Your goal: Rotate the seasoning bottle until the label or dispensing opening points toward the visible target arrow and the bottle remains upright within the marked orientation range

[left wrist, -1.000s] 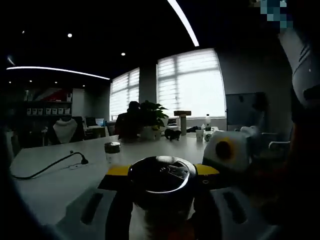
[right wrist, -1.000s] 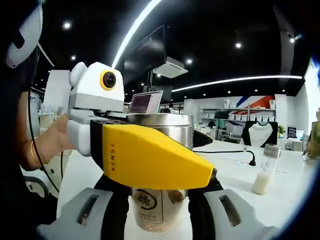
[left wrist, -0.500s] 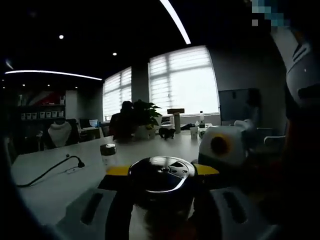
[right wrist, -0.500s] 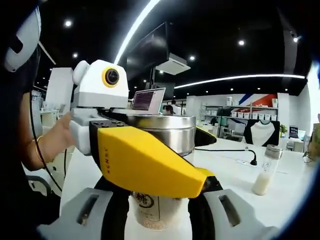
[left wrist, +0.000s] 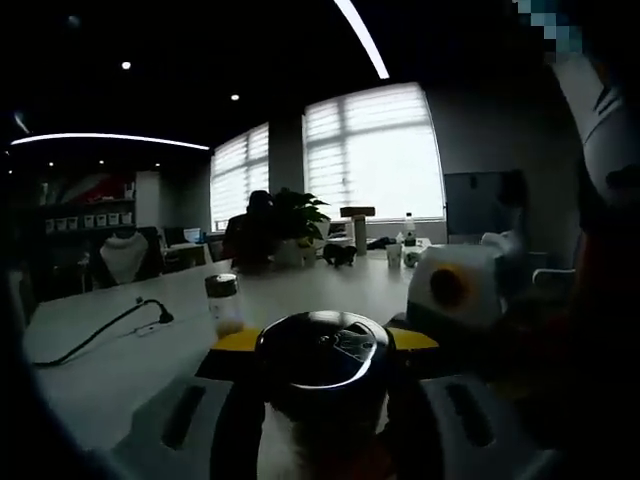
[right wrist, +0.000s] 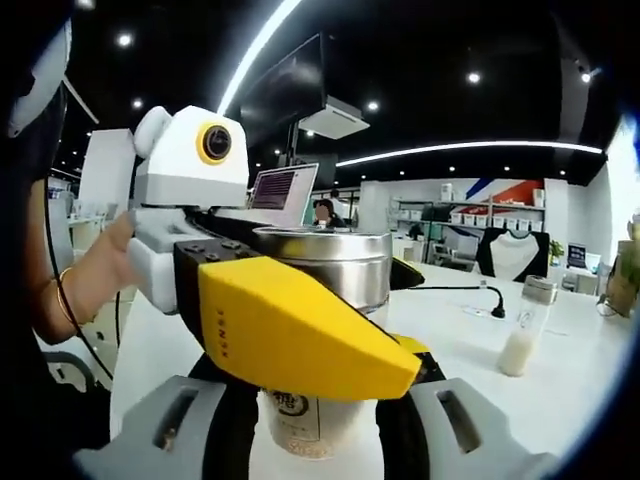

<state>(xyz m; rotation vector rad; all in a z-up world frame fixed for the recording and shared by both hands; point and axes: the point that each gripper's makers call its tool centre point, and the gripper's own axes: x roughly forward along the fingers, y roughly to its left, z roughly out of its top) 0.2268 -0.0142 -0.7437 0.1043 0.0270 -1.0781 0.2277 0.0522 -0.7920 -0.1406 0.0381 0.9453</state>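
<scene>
The seasoning bottle [right wrist: 322, 262] stands upright, with a steel lid, a pale body and a round dark mark on its label [right wrist: 290, 405]. My right gripper [right wrist: 318, 425] is shut on its body, dark jaws at either side. My left gripper [right wrist: 300, 335] reaches in from the left, its yellow jaw crossing the bottle just below the lid, a hand [right wrist: 85, 290] behind it. In the left gripper view the lid [left wrist: 322, 352] sits low and central, with my left gripper [left wrist: 322, 405] shut on the bottle. The right gripper's yellow fingers [left wrist: 236, 340] show behind the lid.
On the white table [left wrist: 110, 370] stands a small capped bottle [left wrist: 224, 305] [right wrist: 522, 335] with white contents. A black cable [left wrist: 100, 335] [right wrist: 455, 290] lies farther back. A potted plant [left wrist: 300, 225] and an open laptop [right wrist: 280, 190] stand far off.
Both views have swayed a little with the hands. The bottle stays between both grippers, and its label mark has hardly shifted.
</scene>
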